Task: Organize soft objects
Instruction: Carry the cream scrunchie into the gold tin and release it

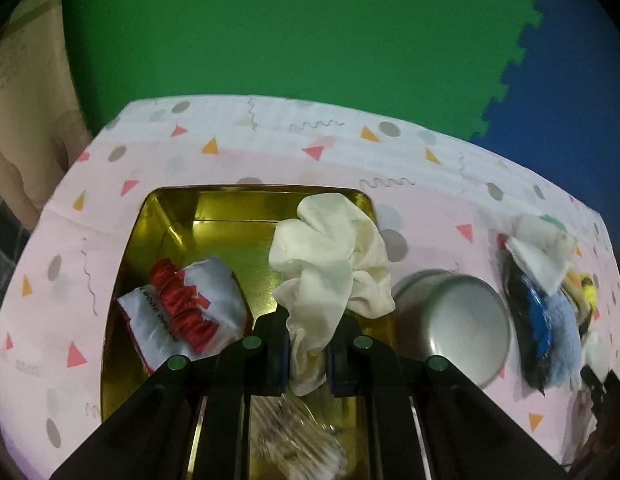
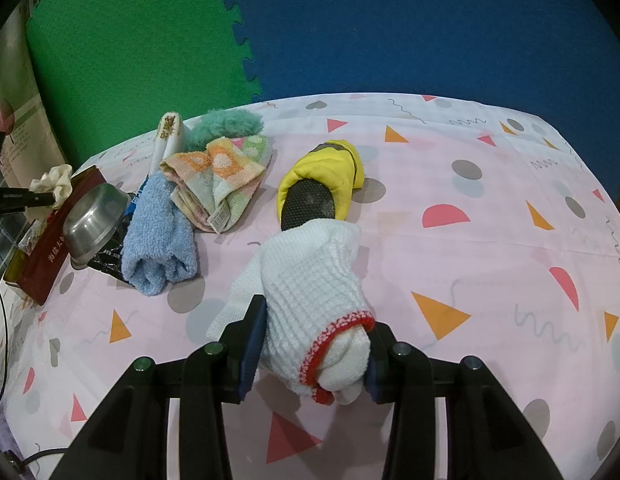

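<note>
Cream fabric, a gathered scrunchie, is pinched in the left tongs, pads pressed nearly together on its lower fold. It hangs above a gold-lined open tin on the surface, which is covered in a pink patterned cloth. Inside the tin lies a red scrunchie on a white wrapper. Just to the tin's right sits a steel bowl.

Right tongs pinch a white knitted glove with a red cuff, its body draped forward onto the surface. Beyond it, touching its far edge: a yellow slipper, dark sole up. To the left, bunched close together: a light blue fluffy sock, a pastel checked towel, and a teal fuzzy item behind the towel.
</note>
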A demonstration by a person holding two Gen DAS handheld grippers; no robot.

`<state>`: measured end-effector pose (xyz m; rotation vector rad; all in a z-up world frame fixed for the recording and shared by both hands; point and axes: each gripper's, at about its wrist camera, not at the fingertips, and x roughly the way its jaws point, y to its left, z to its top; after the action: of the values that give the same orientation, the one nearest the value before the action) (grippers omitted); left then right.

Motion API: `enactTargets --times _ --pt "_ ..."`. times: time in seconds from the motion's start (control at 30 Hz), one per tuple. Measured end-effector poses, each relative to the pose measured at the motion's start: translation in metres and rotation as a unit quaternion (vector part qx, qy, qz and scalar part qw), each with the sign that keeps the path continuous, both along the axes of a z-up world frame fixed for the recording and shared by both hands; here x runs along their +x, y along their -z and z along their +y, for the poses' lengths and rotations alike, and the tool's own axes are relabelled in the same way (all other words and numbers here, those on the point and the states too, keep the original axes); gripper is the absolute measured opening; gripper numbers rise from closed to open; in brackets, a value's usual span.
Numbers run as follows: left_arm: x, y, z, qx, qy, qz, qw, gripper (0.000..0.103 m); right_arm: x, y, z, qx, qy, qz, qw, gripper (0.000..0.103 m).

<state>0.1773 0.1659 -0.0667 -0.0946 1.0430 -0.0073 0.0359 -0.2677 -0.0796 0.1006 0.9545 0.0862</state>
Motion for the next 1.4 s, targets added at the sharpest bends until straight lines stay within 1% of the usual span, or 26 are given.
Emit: enactTargets --times 0.23,0.33,0.47,0.57,0.63,0.67,0.7,0.8,0.97,1.27,1.4 --pt "0.018 0.015 0.011 -0.001 -0.013 0.021 0.9997 0.012 0.0 0.0 0.0 0.0 0.0 0.0 1.0 0.043" --pt "0.02 0.017 0.013 0.01 -0.016 0.024 0.9995 0.016 0.0 0.0 0.001 0.0 0.0 0.0 1.0 0.043" --pt "0.023 0.02 0.014 0.018 -0.019 0.028 0.9993 0.019 0.0 0.0 0.0 0.0 0.0 0.0 1.0 0.043" --pt "0.023 0.021 0.014 0.02 -0.023 0.03 0.9991 0.025 0.0 0.0 0.0 0.0 0.0 0.0 1.0 0.043" --pt "0.022 0.021 0.014 0.022 -0.023 0.031 0.999 0.035 0.0 0.0 0.0 0.0 0.0 0.0 1.0 0.043" --pt "0.022 0.02 0.014 0.024 -0.024 0.031 0.9989 0.042 0.0 0.0 0.001 0.0 0.0 0.0 1.0 0.043" --pt "0.021 0.019 0.013 0.028 -0.023 0.027 0.999 0.046 0.0 0.0 0.0 0.0 0.0 0.0 1.0 0.043" --pt "0.017 0.014 0.011 0.04 -0.019 0.021 0.9988 0.048 0.0 0.0 0.0 0.0 0.0 0.0 1.0 0.043" --pt "0.004 0.004 0.007 0.048 -0.011 0.01 0.9987 0.051 0.0 0.0 0.0 -0.001 0.001 0.0 1.0 0.043" --pt "-0.042 -0.022 -0.004 0.074 -0.008 -0.025 0.9969 0.051 0.0 0.0 0.0 0.001 0.001 0.001 1.0 0.043" --pt "-0.064 -0.033 -0.008 0.072 0.002 -0.053 0.996 0.051 0.0 0.001 0.001 0.001 0.001 0.001 1.0 0.043"
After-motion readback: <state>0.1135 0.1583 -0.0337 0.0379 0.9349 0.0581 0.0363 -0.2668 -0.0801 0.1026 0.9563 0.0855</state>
